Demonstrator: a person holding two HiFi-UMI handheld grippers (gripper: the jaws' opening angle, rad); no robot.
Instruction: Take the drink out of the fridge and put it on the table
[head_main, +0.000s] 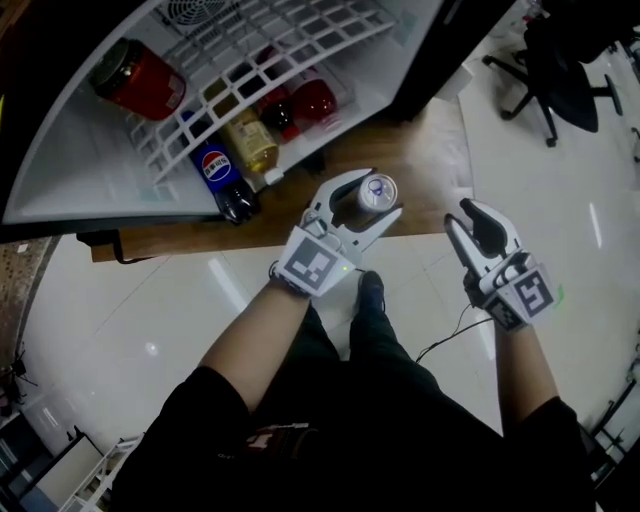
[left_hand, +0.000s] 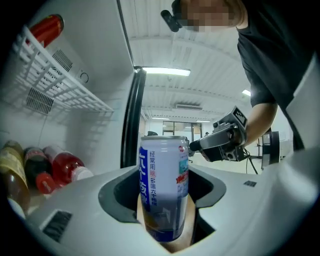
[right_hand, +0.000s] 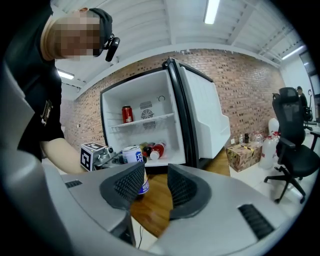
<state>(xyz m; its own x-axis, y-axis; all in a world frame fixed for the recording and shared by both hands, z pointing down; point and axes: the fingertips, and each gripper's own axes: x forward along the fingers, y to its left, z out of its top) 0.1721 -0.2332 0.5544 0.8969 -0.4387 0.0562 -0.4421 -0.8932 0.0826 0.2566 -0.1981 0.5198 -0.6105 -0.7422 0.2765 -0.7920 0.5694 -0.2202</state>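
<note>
The left gripper (head_main: 362, 200) grips a blue-and-white drink can (left_hand: 163, 182) upright, long axis vertical, top up, over the wooden platform (head_main: 425, 160) at the open fridge's (head_main: 90, 170) 5 o'clock, while the right gripper (head_main: 466, 216) stands parted and empty at the can's 3 o'clock.

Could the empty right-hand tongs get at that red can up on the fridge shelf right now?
Probably yes. The fridge door stands open, the red can stands alone on its shelf, and the right tongs are open and empty. The left tongs, holding the drink can, sit lower.
</note>
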